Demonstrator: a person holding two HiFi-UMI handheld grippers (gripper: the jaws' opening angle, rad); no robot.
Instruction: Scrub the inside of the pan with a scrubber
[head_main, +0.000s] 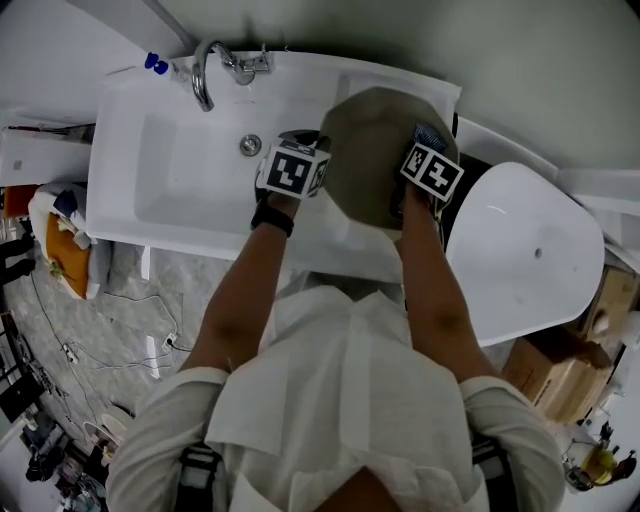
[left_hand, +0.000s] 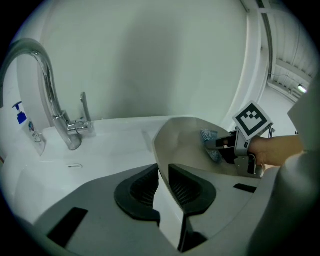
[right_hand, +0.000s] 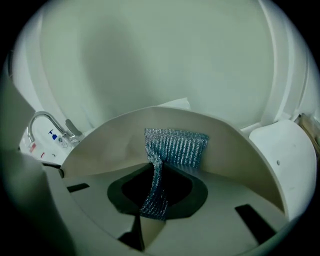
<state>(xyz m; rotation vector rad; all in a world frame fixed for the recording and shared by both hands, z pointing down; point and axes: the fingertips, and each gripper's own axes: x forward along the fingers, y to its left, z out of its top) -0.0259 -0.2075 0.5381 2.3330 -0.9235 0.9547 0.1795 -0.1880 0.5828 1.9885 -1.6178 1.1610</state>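
Pan (head_main: 370, 150): rim clamped in left gripper (left_hand: 163, 193). Scrubber (right_hand: 177, 147): pinched in right gripper (right_hand: 155, 199), seemingly against inner wall. Advised: brace pan steady, scrub in firm overlapping strokes.

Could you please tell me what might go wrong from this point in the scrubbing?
1. The left tool grips the pan only by its thin rim; scrubbing pressure could twist it loose, dropping it into the sink.
2. The right tool pinches just a strip of the scrubber, which might pull free.
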